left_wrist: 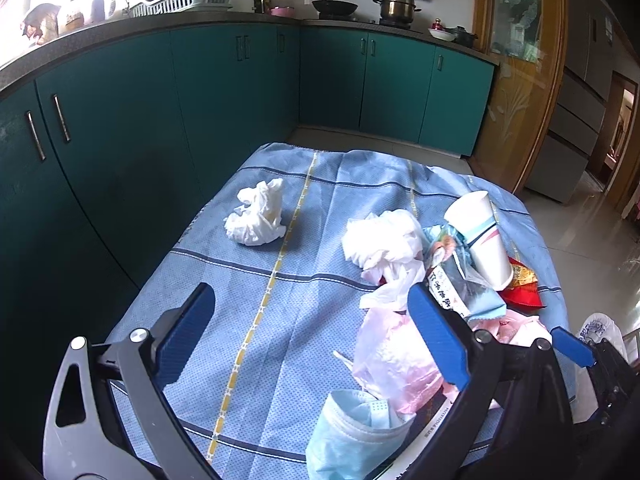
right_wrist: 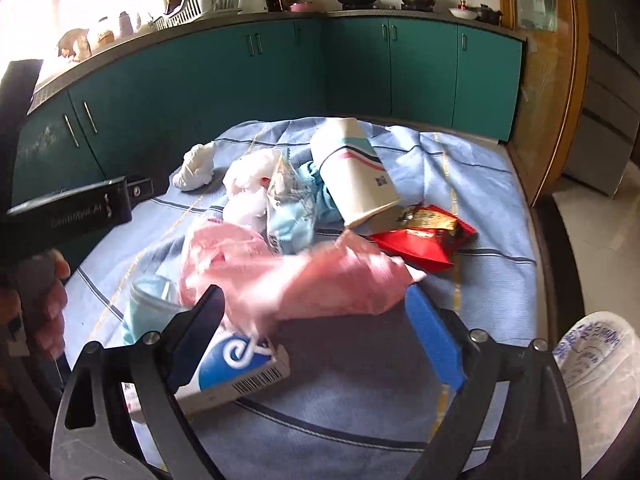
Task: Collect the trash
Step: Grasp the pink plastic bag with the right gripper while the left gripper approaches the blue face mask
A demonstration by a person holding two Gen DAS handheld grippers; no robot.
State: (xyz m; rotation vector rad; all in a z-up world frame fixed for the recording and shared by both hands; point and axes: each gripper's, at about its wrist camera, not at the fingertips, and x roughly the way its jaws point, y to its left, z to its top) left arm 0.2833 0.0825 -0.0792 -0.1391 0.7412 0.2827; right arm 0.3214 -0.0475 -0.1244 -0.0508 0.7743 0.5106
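1. Trash lies heaped on the desk (left_wrist: 280, 320), which is draped in a blue checked cloth; the pile fills the cloth's 3 o'clock half in the left wrist view.
2. A crumpled white tissue (left_wrist: 256, 216) sits alone at 11 o'clock, well apart from the heap.
3. In the heap, a white paper cup (left_wrist: 480, 236) lies tilted on its side, its rim touching a red snack wrapper (left_wrist: 520, 292) at 4 o'clock of it.
4. A white plastic bag (left_wrist: 380, 240) lies just beside the cup at 9 o'clock, and a pink plastic bag (left_wrist: 392, 356) lies nearer the camera.
5. A blue face mask (left_wrist: 352, 428) lies at 6 o'clock, at the desk's near edge.
6. The left claw (left_wrist: 312, 336) hangs released over the cloth, jaws wide apart, grasping nothing.
7. The right claw (right_wrist: 316, 332) is also released; the blurred pink bag sits between its jaws without being pressed, and a blue and white box (right_wrist: 236, 372) lies against its left finger.
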